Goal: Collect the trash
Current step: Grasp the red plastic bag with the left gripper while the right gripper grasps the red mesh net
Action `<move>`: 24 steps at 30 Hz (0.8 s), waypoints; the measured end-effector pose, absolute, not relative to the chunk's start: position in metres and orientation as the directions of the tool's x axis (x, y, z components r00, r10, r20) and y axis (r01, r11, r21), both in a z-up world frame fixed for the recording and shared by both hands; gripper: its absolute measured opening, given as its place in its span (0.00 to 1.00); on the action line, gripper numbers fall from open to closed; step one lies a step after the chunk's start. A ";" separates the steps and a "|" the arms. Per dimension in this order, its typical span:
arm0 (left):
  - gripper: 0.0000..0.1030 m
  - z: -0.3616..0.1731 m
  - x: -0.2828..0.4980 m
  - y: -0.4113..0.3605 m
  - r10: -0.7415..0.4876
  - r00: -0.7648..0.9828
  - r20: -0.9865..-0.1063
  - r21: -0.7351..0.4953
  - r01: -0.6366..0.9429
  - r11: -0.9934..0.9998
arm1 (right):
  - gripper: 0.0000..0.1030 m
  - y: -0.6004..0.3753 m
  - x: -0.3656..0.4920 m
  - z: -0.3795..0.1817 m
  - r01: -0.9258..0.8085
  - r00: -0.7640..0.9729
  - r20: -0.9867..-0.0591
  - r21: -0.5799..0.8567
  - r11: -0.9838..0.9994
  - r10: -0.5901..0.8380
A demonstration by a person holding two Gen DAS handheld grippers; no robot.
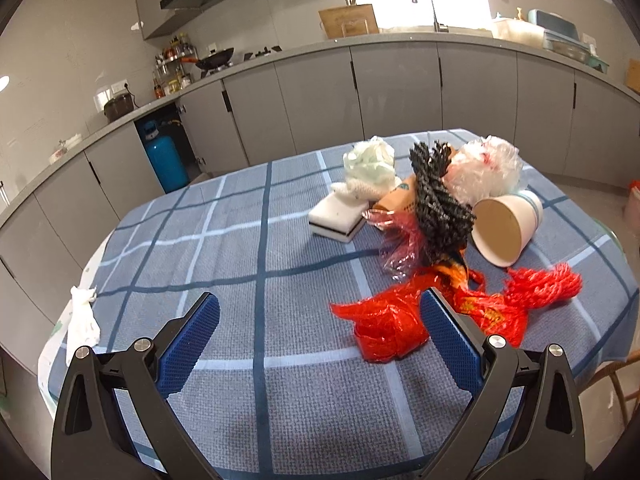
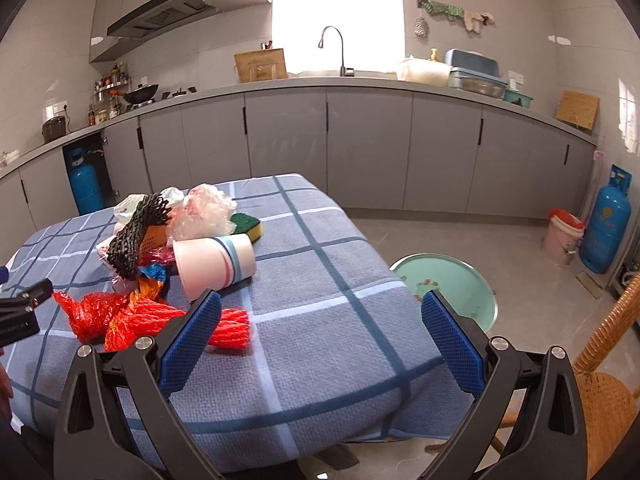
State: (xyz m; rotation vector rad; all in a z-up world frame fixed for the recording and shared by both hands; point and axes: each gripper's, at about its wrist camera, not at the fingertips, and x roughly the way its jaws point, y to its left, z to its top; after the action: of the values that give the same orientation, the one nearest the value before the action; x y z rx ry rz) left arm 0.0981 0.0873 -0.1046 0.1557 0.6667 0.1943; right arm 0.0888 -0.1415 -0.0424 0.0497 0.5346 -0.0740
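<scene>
A heap of trash lies on the blue checked tablecloth (image 1: 240, 264): a crumpled red plastic bag (image 1: 384, 324), a red foam net (image 1: 540, 284), a black foam net (image 1: 438, 204), a tipped paper cup (image 1: 506, 226), clear plastic wrap (image 1: 486, 170), a white sponge (image 1: 338, 220) and a pale green bag (image 1: 370, 164). My left gripper (image 1: 320, 320) is open, low over the cloth, its right finger beside the red bag. My right gripper (image 2: 320, 320) is open above the table's near right corner, its left finger in front of the red foam net (image 2: 230, 328). The paper cup (image 2: 216, 264) lies behind it.
A pale green basin (image 2: 452, 288) sits on the floor right of the table. A wicker chair (image 2: 600, 380) stands at the near right, a pink bin (image 2: 562, 234) and blue gas cylinder (image 2: 606, 228) by the far wall. A white crumpled tissue (image 1: 82, 320) lies at the cloth's left edge.
</scene>
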 end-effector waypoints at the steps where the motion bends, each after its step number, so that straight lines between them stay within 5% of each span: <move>1: 0.95 -0.108 0.100 0.088 0.226 0.764 -0.605 0.205 -0.125 0.971 | 0.95 -0.137 0.092 -0.046 0.071 0.855 -0.516 0.025 0.997 -0.048; 11: 0.90 -0.140 0.123 0.076 0.166 0.725 -0.668 0.191 -0.048 0.980 | 0.95 -0.122 0.105 -0.079 0.019 0.812 -0.583 0.018 1.000 -0.005; 18: 0.24 -0.146 0.124 0.066 0.069 0.708 -0.703 0.133 0.035 0.990 | 0.95 -0.121 0.113 -0.088 0.012 0.801 -0.598 0.011 1.000 -0.003; 24: 0.16 -0.123 0.110 0.073 0.019 0.749 -0.662 0.087 0.051 0.995 | 0.95 -0.111 0.116 -0.082 -0.034 0.805 -0.593 0.005 0.999 0.030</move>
State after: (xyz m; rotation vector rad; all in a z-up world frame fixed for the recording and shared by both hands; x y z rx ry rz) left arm 0.1102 0.0727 -0.1235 0.1015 0.7241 -0.0179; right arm 0.1164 -0.1115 -0.0823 -0.0060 0.6349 0.0340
